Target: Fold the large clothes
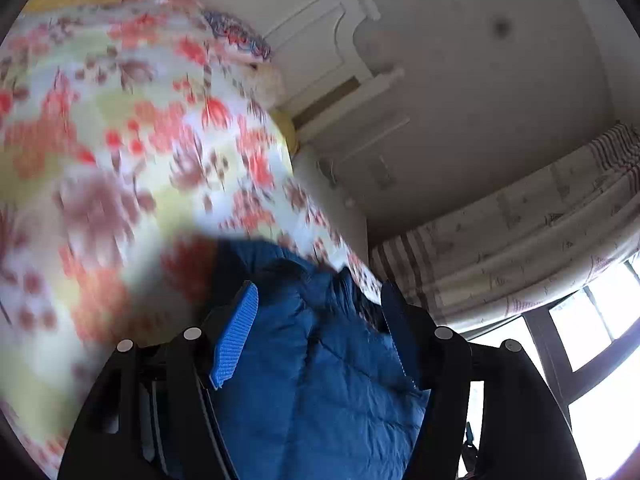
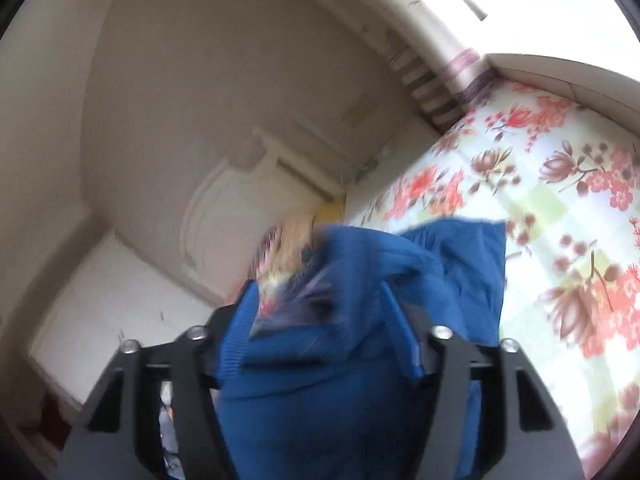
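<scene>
Blue quilted jacket [image 1: 320, 360] bunches between both half-open grippers, left gripper [image 1: 320, 300] and right gripper [image 2: 320, 304], pads apparently not pinching it, floral bedsheet [image 2: 540, 200] beyond; best: let cloth drop clear, then flatten before creasing.

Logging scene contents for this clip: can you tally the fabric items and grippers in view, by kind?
Blue quilted padded garment: 1
Floral-print bed sheet, red and brown flowers on pale fabric: 1
Striped patterned curtain: 1
Patterned pillow at the headboard: 1
Black two-finger grippers, left gripper, right gripper: 2
Total: 6
</scene>
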The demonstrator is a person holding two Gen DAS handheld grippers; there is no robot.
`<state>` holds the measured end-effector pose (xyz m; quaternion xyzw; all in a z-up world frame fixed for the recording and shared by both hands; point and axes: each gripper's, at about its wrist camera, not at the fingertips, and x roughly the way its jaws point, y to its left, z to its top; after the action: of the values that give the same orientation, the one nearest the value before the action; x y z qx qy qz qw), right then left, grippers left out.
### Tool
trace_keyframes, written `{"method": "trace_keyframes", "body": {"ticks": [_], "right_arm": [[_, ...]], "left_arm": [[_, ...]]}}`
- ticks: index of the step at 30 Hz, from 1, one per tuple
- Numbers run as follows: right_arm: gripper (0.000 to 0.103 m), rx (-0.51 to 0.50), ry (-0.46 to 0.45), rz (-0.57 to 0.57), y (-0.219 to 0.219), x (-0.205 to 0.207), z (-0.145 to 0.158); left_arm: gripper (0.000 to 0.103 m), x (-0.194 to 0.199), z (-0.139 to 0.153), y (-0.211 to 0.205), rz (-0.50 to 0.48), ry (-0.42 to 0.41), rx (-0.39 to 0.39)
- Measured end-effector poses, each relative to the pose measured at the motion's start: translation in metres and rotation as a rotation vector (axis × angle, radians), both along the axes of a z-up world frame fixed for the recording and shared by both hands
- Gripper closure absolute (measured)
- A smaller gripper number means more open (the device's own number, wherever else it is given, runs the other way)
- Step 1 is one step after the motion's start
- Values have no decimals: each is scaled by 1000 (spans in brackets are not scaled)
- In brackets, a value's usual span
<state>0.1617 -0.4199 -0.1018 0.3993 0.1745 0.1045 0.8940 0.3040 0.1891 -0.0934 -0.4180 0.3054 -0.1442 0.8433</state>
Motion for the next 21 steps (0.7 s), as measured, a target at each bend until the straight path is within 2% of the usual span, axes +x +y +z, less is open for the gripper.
{"method": "trace_keyframes", "body": {"ticks": [3, 7, 9, 11, 14, 16, 21], "right_arm": [[38, -216, 59, -11, -2, 4, 4], [36, -412, 188, 78, -3, 31, -11], [35, -472, 224, 143, 1, 43, -21], [35, -502, 235, 200, 5, 50, -26], [33, -554, 275, 256, 14, 73, -31], [33, -576, 305, 278, 16, 89, -36], [29, -558, 335, 329, 10, 113, -47]], "left_arm": [[43, 2, 11, 9, -24, -40, 177], [43, 18, 1, -17, -229, -2, 383], [43, 25, -8, -31, -304, 16, 444], [43, 35, -22, -46, -375, 38, 487], [43, 55, -35, -60, -409, 83, 537], [43, 69, -39, -64, -429, 95, 547], [43, 100, -42, -71, -492, 111, 536]]}}
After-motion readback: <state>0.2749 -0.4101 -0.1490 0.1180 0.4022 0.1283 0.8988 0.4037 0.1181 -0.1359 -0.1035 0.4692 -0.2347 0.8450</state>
